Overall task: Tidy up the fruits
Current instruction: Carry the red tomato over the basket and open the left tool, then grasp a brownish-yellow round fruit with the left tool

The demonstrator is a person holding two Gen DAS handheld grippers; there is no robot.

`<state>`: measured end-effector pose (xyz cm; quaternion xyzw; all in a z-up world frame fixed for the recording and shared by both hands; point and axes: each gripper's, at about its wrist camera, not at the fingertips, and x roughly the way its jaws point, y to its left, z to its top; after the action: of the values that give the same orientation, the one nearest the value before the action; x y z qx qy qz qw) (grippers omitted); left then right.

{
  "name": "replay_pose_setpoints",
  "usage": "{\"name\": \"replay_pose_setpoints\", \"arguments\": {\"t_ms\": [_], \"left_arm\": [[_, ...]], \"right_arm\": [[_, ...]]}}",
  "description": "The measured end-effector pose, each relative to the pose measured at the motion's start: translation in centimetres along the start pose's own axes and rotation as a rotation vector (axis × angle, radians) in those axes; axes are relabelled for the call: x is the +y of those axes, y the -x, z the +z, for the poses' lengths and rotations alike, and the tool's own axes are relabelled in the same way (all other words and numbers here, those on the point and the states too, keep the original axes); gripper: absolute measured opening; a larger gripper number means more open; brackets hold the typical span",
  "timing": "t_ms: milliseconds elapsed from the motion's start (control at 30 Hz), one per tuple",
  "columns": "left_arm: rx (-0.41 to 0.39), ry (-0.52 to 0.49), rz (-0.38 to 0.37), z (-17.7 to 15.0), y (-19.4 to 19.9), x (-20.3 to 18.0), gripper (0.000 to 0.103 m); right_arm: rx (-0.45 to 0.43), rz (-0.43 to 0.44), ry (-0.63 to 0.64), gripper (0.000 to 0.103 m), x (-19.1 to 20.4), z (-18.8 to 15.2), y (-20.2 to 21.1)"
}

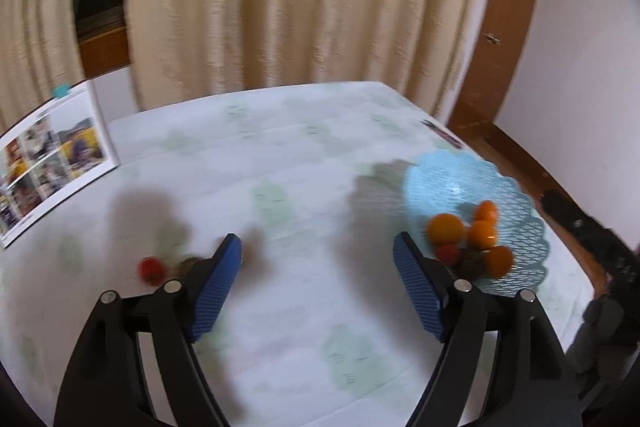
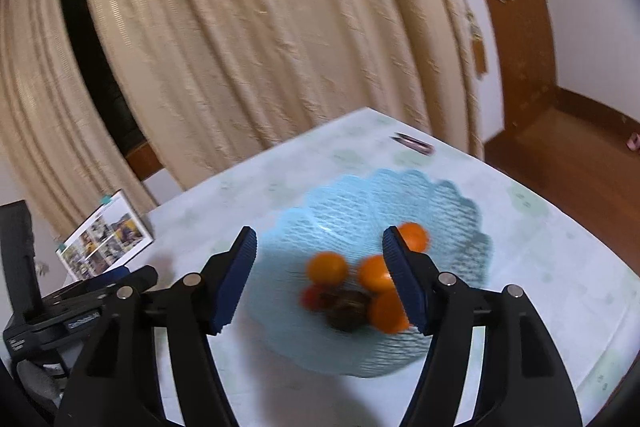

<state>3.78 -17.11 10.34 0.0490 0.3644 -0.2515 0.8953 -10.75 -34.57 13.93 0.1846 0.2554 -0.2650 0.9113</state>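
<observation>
Both tongs gape wide and empty, the right tongs point(image 2: 318, 259) over the basket point(image 2: 448, 203) gathering oranges point(image 2: 326, 267), the left tongs point(image 1: 317, 251) near a stray red fruit point(image 1: 151, 269) on the worktop point(image 1: 304, 155), likely the next pick.

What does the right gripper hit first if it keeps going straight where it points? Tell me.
Probably the fruit pile in the blue basket. The right gripper, open and empty, points down at it, and the dark brown fruit and the oranges lie between its fingers' line. Blur leaves depth unclear, so which fruit comes first is uncertain.
</observation>
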Motion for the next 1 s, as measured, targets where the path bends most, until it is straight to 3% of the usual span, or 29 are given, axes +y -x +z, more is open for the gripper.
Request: {"name": "replay_pose_setpoints", "arguments": {"t_ms": [367,700,1000], "left_arm": [[-0.015,0.139,0.188,-2.2,2.8,9.8,0.078],[0.054,0.194,0.267,-5.6,2.0,14.7,0.077],[0.136,0.211,0.284,-7.4,-1.0,16.4,0.053]], "right_arm": [[0.049,0.122,0.123,0.069,7.7,-1.3,-2.2],[0.135,0.177,0.19,0.069,11.6,-3.9,-4.5],[0.195,0.204,0.24,0.069,13.8,-5.7,-5.9]]}}
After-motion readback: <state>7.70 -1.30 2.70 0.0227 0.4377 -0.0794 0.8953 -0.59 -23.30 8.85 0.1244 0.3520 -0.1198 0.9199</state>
